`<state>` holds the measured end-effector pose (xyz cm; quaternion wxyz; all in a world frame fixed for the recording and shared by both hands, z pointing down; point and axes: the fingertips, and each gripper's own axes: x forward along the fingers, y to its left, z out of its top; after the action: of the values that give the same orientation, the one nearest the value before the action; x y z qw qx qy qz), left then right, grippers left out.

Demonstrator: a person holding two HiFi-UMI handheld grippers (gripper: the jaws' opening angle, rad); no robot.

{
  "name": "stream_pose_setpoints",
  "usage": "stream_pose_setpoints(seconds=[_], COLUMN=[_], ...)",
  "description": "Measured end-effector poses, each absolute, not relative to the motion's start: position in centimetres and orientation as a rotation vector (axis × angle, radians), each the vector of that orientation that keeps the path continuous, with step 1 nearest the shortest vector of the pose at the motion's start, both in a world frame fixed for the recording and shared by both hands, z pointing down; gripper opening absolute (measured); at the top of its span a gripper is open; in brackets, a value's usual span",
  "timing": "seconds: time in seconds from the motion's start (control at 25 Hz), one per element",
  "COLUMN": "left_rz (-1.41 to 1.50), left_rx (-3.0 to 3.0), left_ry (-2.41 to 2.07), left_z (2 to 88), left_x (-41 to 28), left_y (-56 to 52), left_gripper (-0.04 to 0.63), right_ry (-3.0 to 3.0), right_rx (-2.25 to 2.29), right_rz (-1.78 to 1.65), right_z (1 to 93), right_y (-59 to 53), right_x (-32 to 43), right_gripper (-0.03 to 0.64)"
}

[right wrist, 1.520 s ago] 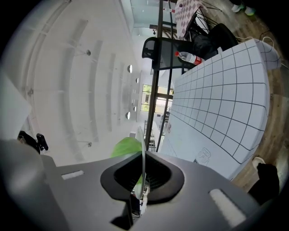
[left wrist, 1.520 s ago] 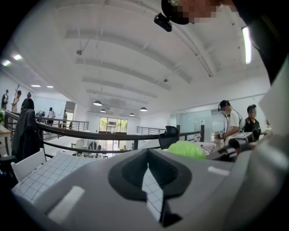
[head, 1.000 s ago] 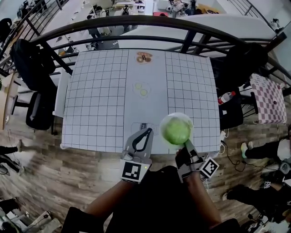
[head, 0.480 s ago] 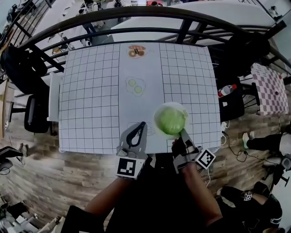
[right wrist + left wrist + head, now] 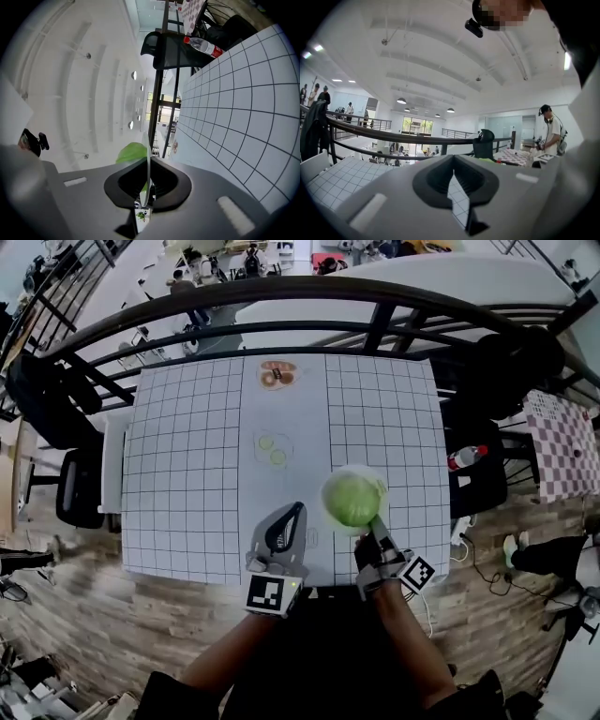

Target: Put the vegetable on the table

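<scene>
Right gripper (image 5: 375,524) pinched narrow on rim of thin white round plate (image 5: 358,471) carrying round green leafy vegetable (image 5: 353,501), at near edge of white gridded table (image 5: 187,474), right of middle. Left gripper (image 5: 300,512) closed on nothing, just beside. Likely risk: one-sided rim pinch, plate tipping or slipping, vegetable rolling off near edge.

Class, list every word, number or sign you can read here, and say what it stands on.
None can be read.
On the bottle: red label, print too blurred.
On the left gripper and right gripper: black-and-white square markers, no letters.
On the table: small printed pictures, no legible words.
</scene>
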<state>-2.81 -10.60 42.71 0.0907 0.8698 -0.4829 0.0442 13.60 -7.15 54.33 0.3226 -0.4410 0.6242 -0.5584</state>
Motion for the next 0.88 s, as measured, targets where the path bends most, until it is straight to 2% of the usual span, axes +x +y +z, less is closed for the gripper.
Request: stream_pose_setpoints(seconds=[0.88], left_rz=[0.198], left_rx=[2.498], left_ry=[-1.522], left_z=[44.9], left_x=[-1.7], left_y=[-16.4], left_gripper=[0.008], right_ry=[1.72], right_rx=[-1.116], right_rz=[-1.584], right_z=[66.0], right_y=[-14.4], right_x=[16.5], right_gripper=[0.012])
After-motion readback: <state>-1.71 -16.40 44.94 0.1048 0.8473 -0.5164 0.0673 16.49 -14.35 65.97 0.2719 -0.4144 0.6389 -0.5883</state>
